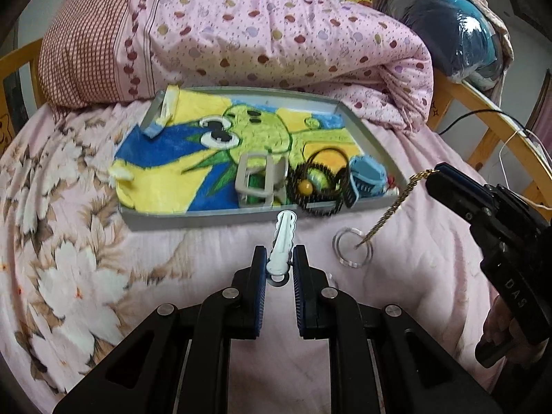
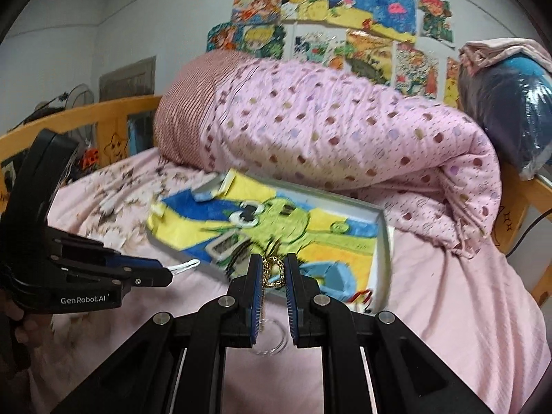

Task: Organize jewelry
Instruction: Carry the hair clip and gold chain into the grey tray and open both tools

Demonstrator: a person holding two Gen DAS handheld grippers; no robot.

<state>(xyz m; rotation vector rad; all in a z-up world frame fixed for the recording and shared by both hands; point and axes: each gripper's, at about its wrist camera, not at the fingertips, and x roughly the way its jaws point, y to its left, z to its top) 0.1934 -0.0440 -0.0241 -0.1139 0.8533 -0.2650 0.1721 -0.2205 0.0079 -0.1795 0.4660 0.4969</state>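
My left gripper (image 1: 279,255) is shut on a white plastic hair clip (image 1: 283,241) that points toward the grey tray (image 1: 214,214). My right gripper (image 2: 272,269) is shut on a gold chain (image 2: 272,270); in the left wrist view the gold chain (image 1: 390,210) hangs from the right gripper (image 1: 435,171) with its tip over a clear bangle (image 1: 352,247) lying on the pink bedsheet. The tray holds a yellow, blue and green cartoon towel (image 1: 207,138), a grey clip (image 1: 262,181), black beaded loops with a yellow bead (image 1: 314,186) and a blue clip (image 1: 366,179).
A rolled pink dotted quilt (image 1: 269,27) and a checked pillow (image 1: 82,41) lie behind the tray. A wooden bed rail (image 1: 490,131) runs along the right. A dark plastic-wrapped bundle (image 1: 459,24) sits at the back right. Drawings (image 2: 345,27) cover the wall.
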